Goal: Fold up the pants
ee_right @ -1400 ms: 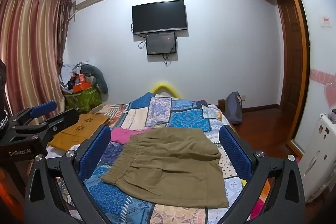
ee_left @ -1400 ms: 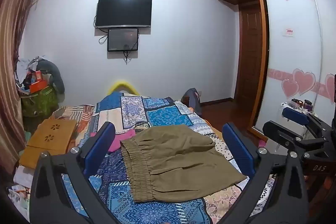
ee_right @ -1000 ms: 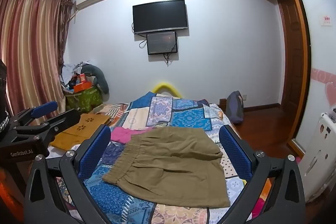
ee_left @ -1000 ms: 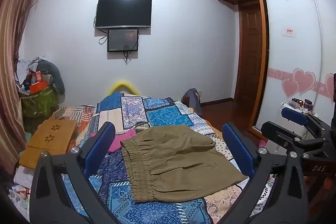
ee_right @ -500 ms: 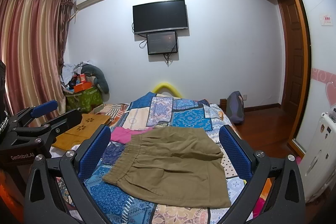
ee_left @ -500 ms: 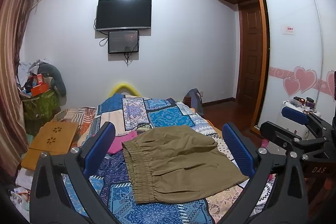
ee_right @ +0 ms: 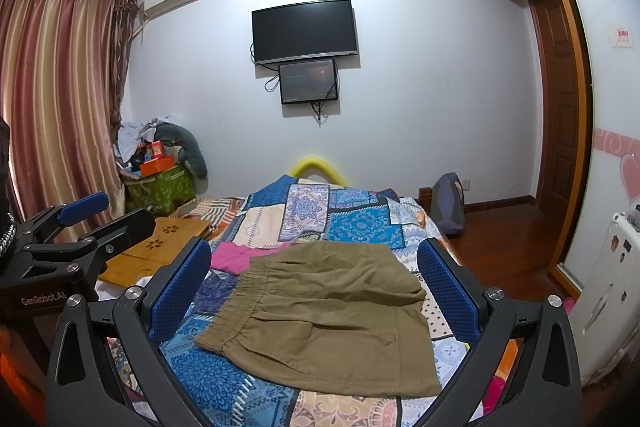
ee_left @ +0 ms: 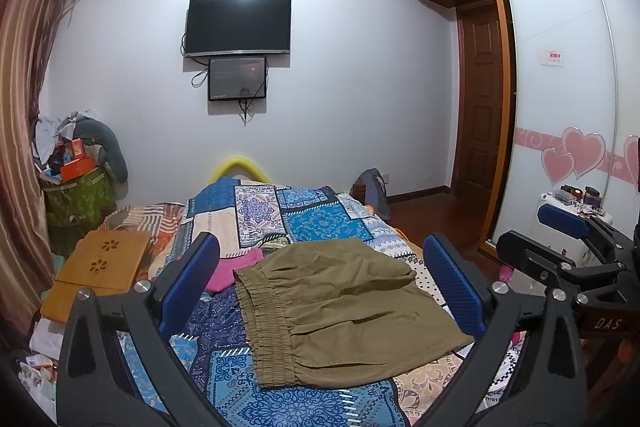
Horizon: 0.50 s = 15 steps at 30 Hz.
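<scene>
A: In the lower middle of both frames, what do you have in front of you?

B: You have the pants [ee_left: 344,311] lying flat on the quilt [ee_left: 316,223], folded into a squat shape, with the elastic waistband toward the left of the frame and the hem toward the lower right.

A: And your tools?

B: Your left gripper [ee_left: 324,291] is spread wide, its blue pads [ee_left: 454,285] framing the pants from either side, holding nothing and above the cloth. Your right gripper [ee_right: 316,293] is just as wide and just as empty; in its view the pants [ee_right: 332,311] sit between the pads [ee_right: 180,293].

A: Can you see each tool from the other camera?

B: Yes. The right one shows at the right edge of the left view, the left one at the left edge of the right view.

A: Anything beside the pants?

B: A pink cloth [ee_left: 234,269] touches the waistband's upper left corner. A wooden tray [ee_left: 98,263] lies further left. The television [ee_left: 239,25] hangs on the wall in the upper middle.
</scene>
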Available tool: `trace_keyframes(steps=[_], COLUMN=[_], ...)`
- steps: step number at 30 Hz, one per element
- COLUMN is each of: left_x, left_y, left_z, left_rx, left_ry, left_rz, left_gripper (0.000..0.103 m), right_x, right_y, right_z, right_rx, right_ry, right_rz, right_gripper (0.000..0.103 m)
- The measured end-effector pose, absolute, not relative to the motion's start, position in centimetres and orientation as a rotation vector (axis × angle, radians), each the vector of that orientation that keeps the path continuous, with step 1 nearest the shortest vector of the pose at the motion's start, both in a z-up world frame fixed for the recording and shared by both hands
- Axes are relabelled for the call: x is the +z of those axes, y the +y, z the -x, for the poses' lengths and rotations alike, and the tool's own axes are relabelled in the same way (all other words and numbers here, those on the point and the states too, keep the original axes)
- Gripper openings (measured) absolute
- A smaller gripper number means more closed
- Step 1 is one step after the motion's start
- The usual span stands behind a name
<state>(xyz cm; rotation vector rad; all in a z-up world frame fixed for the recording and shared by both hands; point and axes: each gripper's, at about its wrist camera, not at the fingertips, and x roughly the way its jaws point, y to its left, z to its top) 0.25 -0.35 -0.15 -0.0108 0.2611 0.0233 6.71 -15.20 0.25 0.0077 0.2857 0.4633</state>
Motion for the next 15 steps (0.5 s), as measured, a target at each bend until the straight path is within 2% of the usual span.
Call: trace_keyframes(steps=[15], left_x=[-0.26], left_y=[-0.10], left_z=[-0.44], left_rx=[0.024], left_ry=[0.262], left_rz=[0.020], left_gripper=[0.103], right_x=[0.26], right_y=[-15.01], right_z=[-6.75], right_rx=[0.464], right_ry=[0.285], right_rz=[-0.009], right_gripper=[0.103])
